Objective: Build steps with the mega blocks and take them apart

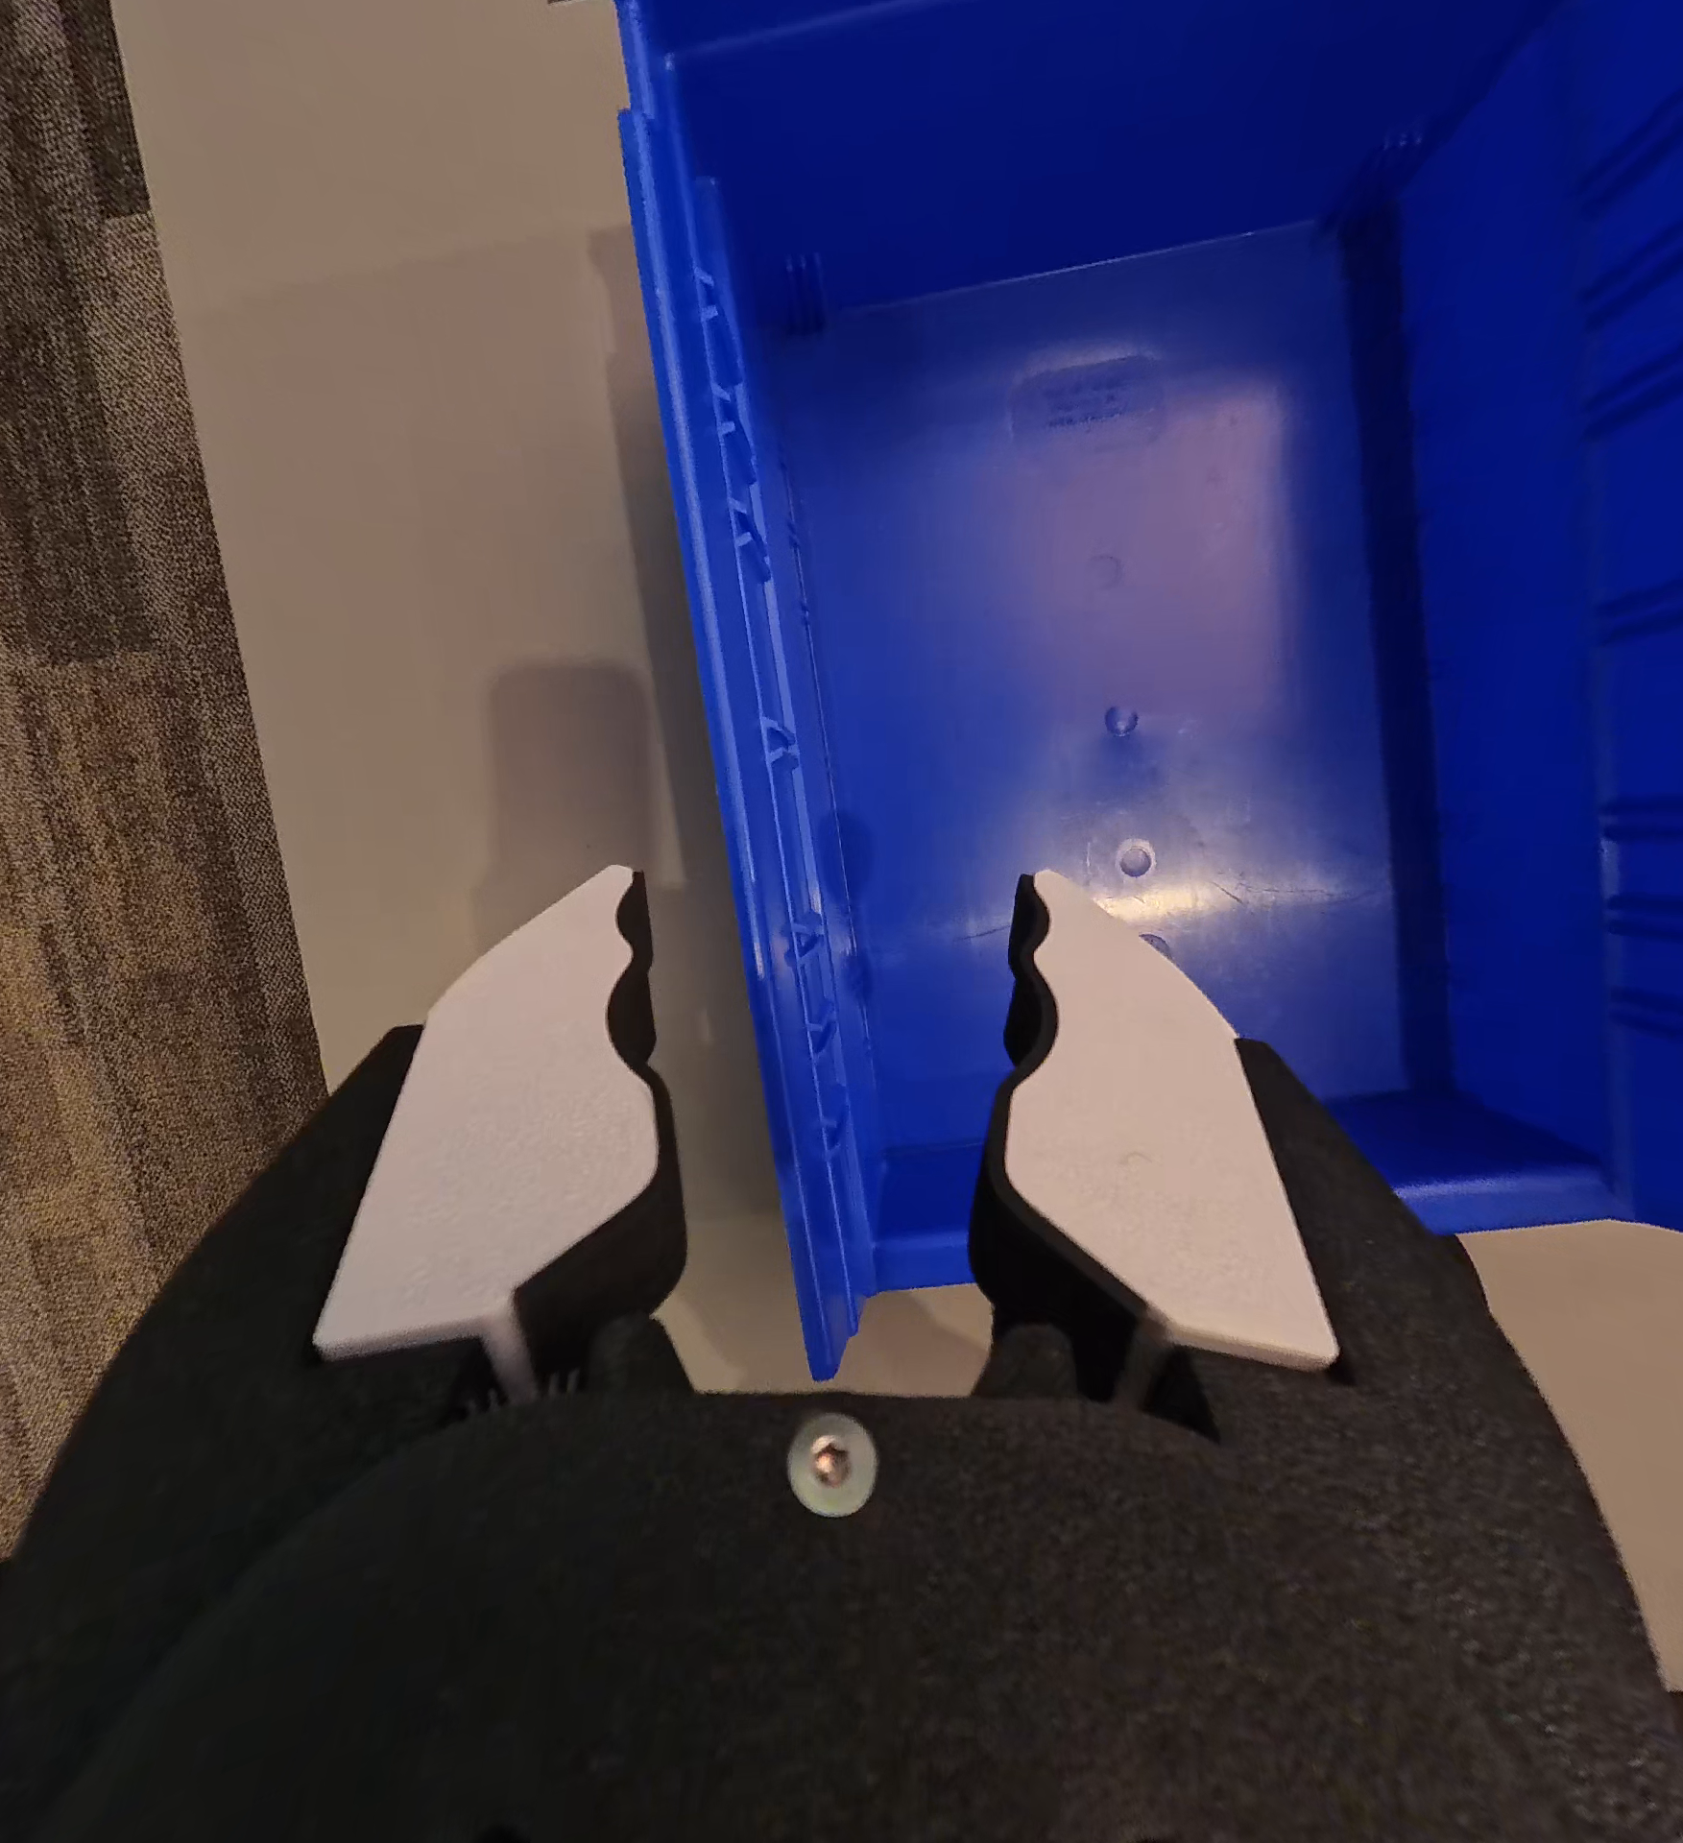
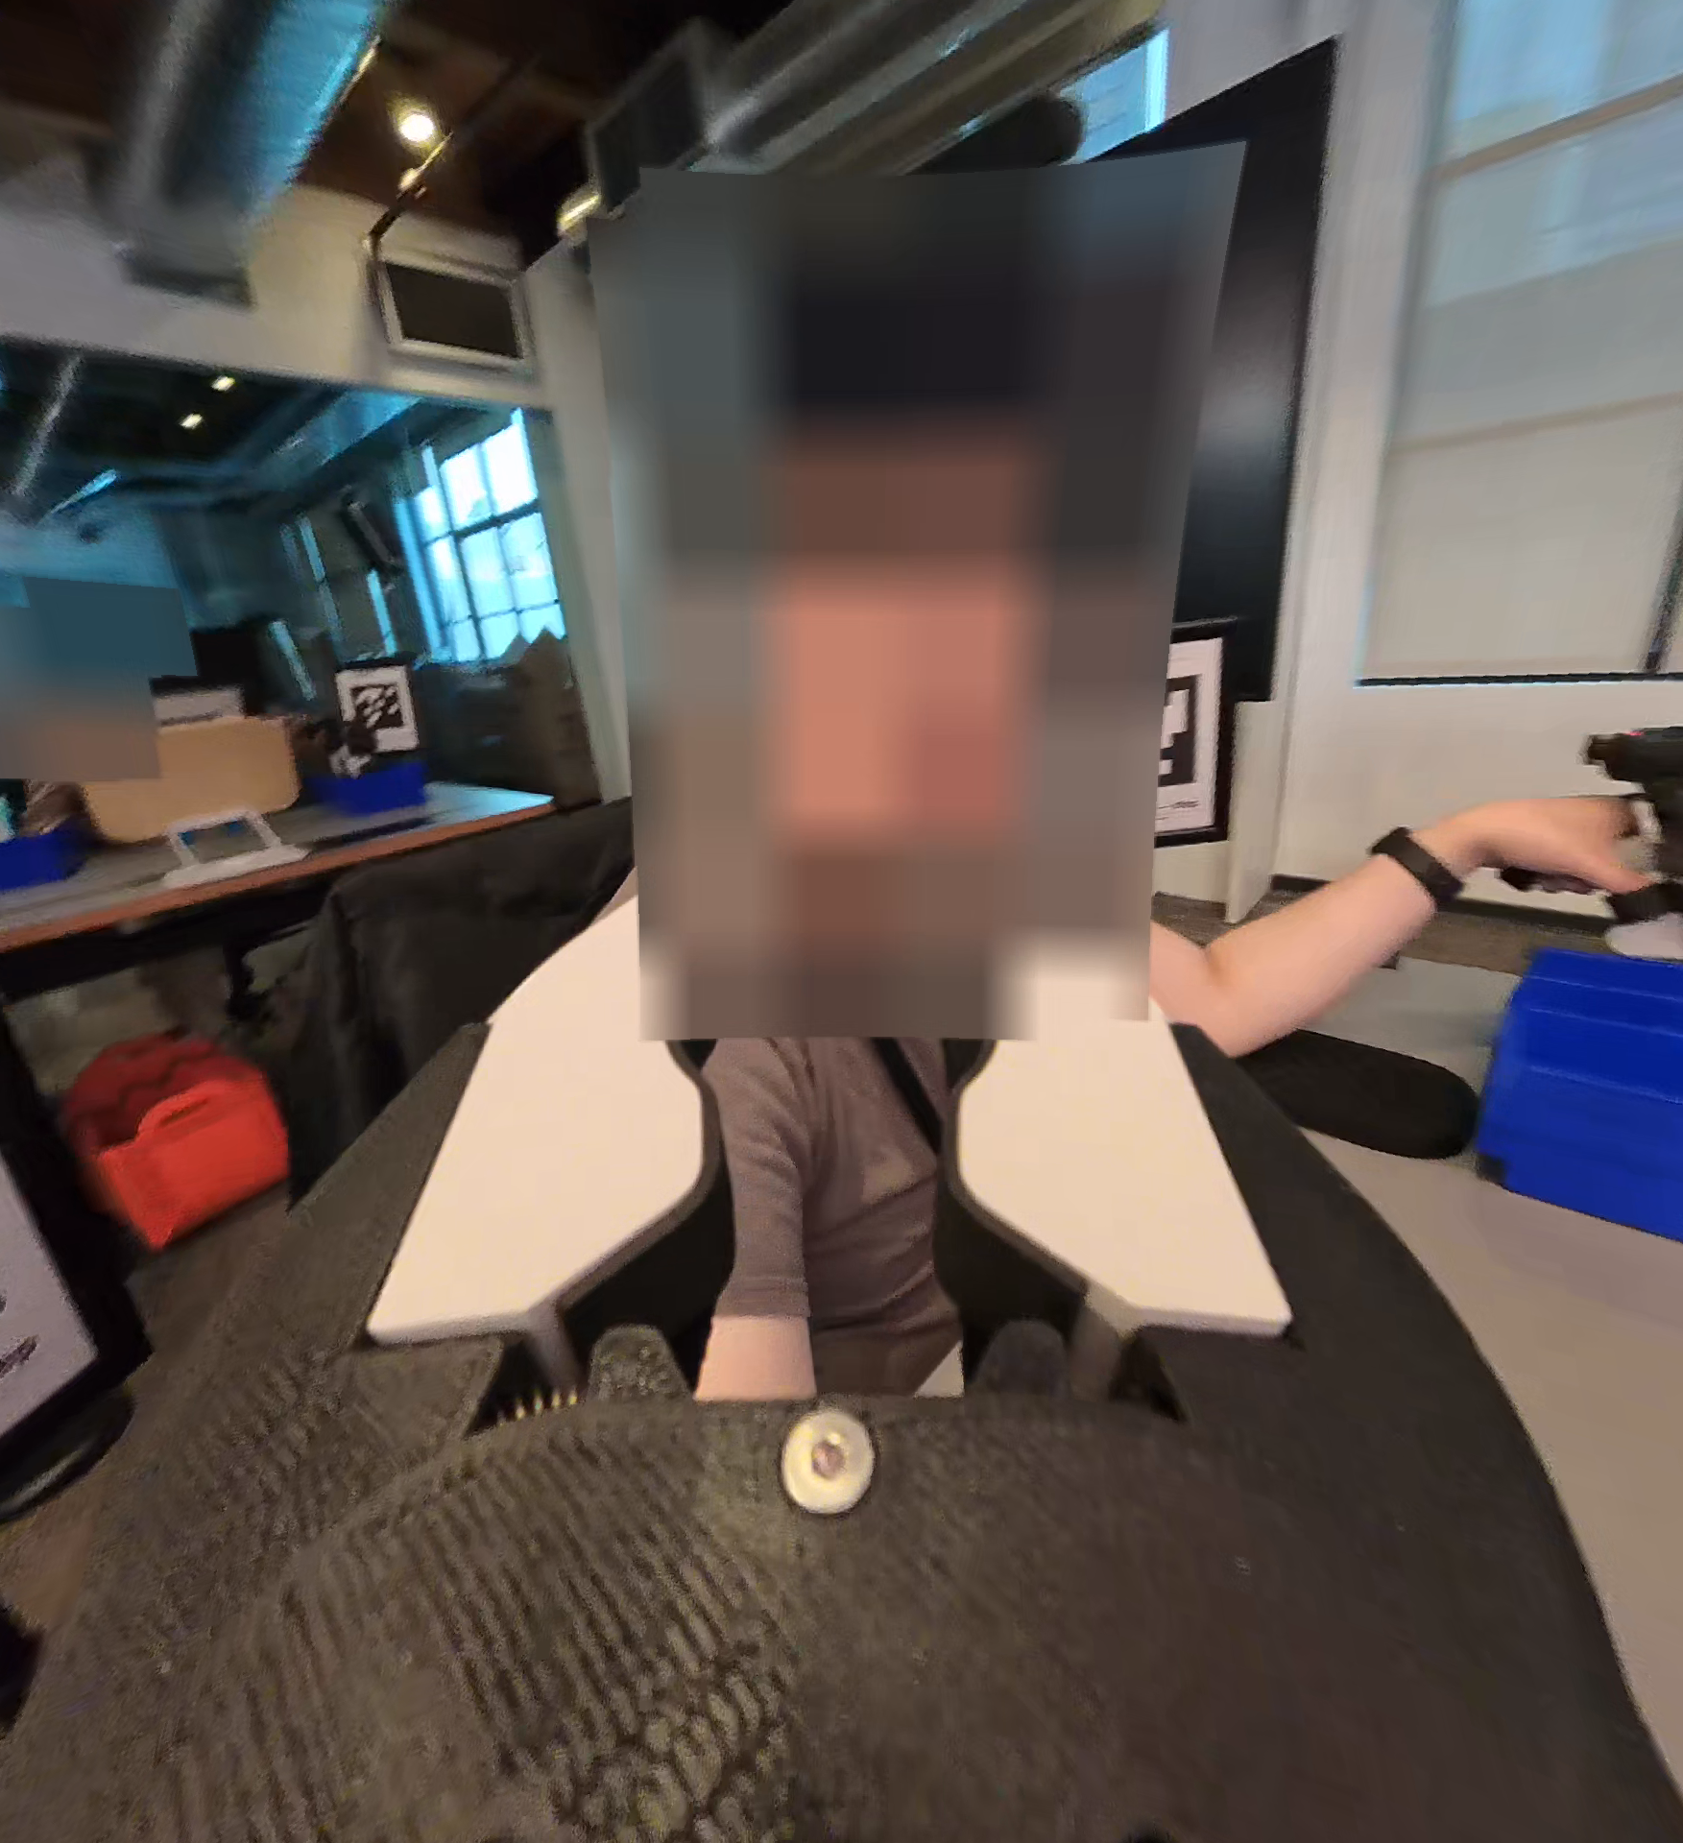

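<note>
Left claw (image 1: 829, 888) — released, straddling the empty blue bin's (image 1: 1066, 648) wall, likely to grip it; right claw (image 2: 832, 1147) — released, raised off desk (image 2: 1615, 1396), idle.

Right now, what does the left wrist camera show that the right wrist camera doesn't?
Only the left wrist view looks down into the blue bin, which holds nothing, with carpet beside the table; its left gripper is open astride the bin's wall. Only the right wrist view shows the seated person, office desks and a red bin; the right gripper's tips are hidden by blur. Both show the blue bin and left gripper.
</note>
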{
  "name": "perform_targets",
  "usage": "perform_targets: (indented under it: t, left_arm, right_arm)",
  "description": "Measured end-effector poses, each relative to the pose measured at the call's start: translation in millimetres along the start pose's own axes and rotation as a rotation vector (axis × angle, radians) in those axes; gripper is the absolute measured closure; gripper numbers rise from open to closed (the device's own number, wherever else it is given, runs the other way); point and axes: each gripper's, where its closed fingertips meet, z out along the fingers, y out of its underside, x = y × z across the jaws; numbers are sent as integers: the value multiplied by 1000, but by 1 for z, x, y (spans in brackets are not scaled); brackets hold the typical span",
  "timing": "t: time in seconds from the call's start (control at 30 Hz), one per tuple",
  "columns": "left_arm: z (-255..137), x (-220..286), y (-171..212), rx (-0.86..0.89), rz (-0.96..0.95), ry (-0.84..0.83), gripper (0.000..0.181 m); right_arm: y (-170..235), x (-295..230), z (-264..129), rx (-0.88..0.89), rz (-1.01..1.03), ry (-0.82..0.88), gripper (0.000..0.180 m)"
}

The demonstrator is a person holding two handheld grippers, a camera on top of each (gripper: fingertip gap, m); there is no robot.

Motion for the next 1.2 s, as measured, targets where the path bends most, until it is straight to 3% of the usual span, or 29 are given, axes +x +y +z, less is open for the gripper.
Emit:
perform_targets:
  t: [0.47,0.77,0.8,0.87,0.97,1.03,1.1,1.2]
  left_arm:
    - [-1,0,-2,10,5,-12,112]
    - [-3,0,-5,27,10,-17,112]
    - [-3,0,-5,31,10,-18,112]
    - [-3,0,-5,33,9,-16,112]
    - [-3,0,-4,28,11,-18,112]
    - [-2,0,-5,28,12,-14,112]
    - [-1,1,-4,23,13,-12,112]
    - [0,1,-2,10,14,-9,111]
  right_arm:
    - [-2,-16,12,16,-38,-119,133]
    - [4,-1,12,-20,-12,-45,132]
    - [5,17,9,-32,12,82,133]
    - [14,81,-28,-79,80,600,132]
    - [39,127,-181,-283,111,1610,132]
    - [51,102,-263,-377,167,2058,138]
    - [81,83,-304,-435,374,2214,141]
    - [132,69,-327,-465,720,2220,140]
